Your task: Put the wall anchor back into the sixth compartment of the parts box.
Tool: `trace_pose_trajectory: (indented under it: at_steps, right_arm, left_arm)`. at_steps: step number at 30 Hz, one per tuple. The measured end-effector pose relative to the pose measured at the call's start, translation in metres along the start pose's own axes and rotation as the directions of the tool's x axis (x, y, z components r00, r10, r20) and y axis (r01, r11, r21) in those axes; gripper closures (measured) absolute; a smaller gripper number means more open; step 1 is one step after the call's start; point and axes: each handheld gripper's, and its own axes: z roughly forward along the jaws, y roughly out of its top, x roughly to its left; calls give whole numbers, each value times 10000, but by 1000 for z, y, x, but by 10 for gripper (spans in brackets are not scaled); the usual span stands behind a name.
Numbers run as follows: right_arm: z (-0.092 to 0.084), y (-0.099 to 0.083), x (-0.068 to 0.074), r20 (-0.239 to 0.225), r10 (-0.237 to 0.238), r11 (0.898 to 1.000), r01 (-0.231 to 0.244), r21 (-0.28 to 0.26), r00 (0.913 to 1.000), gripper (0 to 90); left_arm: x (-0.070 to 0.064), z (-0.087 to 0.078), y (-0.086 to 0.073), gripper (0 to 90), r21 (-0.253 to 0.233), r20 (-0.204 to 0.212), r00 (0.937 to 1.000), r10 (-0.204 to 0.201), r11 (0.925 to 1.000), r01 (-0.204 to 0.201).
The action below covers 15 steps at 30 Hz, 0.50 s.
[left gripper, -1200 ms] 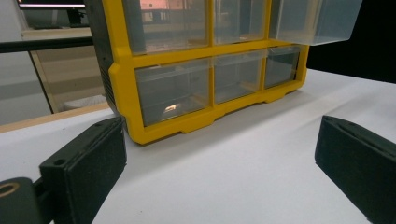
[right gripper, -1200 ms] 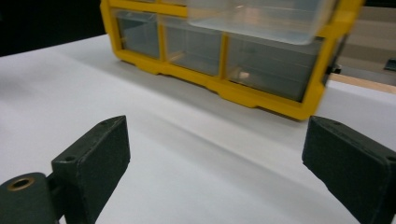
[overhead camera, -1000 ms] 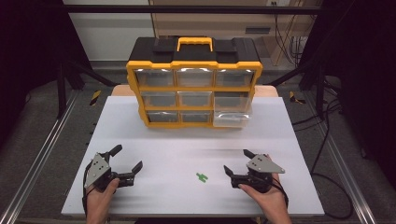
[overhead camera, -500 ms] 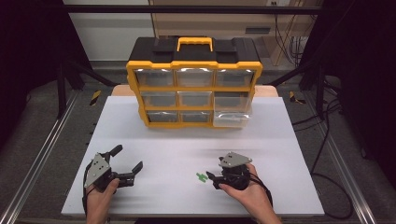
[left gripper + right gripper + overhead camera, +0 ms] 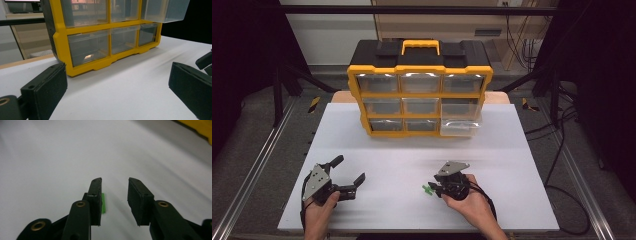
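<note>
A small green piece (image 5: pixel 427 189) lies on the white table (image 5: pixel 517 165), left of the right hand. My right gripper (image 5: pixel 434 188) points left at it. In the right gripper view the green piece (image 5: pixel 103 203) sits between the jaws, against the inner face of the left fingertip (image 5: pixel 96 192), with a gap to the other pad. The right gripper (image 5: pixel 115 185) has just been closing and stands open. My left gripper (image 5: pixel 348 170) rests at the front left, jaws spread wide and nothing between them. In its own view the left gripper (image 5: pixel 117 72) faces the organizer.
A yellow and black organizer (image 5: pixel 419 100) with clear drawers stands at the back of the table. Its bottom right drawer (image 5: pixel 460 125) is pulled out. From the left gripper view the organizer (image 5: pixel 100 27) is close ahead, the pulled-out drawer (image 5: pixel 165 10) at the upper right.
The right hand has slid left across the table to the green piece, and its jaws have narrowed around it. The left hand has not moved.
</note>
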Motion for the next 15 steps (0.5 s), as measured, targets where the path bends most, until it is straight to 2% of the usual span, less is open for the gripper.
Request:
trace_pose_trajectory:
  at_steps: [6,15]
  right_arm:
    - [5,-4,3,-216,54,9997,-48,247,9998,749]
    - [12,-9,4,-456,148,9989,-127,460,9988,803]
  left_arm:
    - [0,1,0,16,36,25,10000,21,10000,-21]
    - [0,1,0,17,63,-3,10000,16,10000,-16]
